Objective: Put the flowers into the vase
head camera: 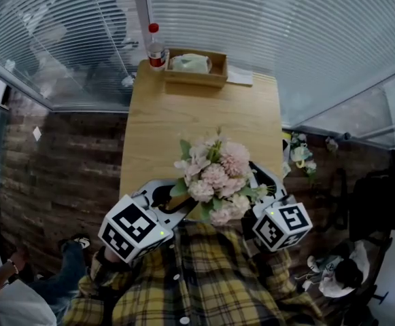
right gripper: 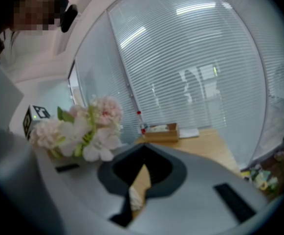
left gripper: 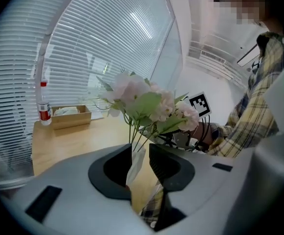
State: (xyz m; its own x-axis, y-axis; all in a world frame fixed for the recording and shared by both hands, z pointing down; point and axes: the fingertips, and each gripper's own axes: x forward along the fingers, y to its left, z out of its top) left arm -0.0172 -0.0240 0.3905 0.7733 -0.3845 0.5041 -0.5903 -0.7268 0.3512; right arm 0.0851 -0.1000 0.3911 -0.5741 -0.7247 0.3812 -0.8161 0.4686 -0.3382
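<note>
A bunch of pink and white flowers with green leaves stands upright at the near edge of the wooden table, between my two grippers. My left gripper reaches in from the left. In the left gripper view the green stems and a white strip pass between its jaws, with a gap on the right side, so it is open. My right gripper sits close on the right of the bunch; its tips meet, and the blossoms lie to its left. No vase shows.
At the table's far end stand a wooden box with tissue and a red-capped bottle, against a glass wall with blinds. More flowers lie on the floor to the right. People sit at the lower left and lower right.
</note>
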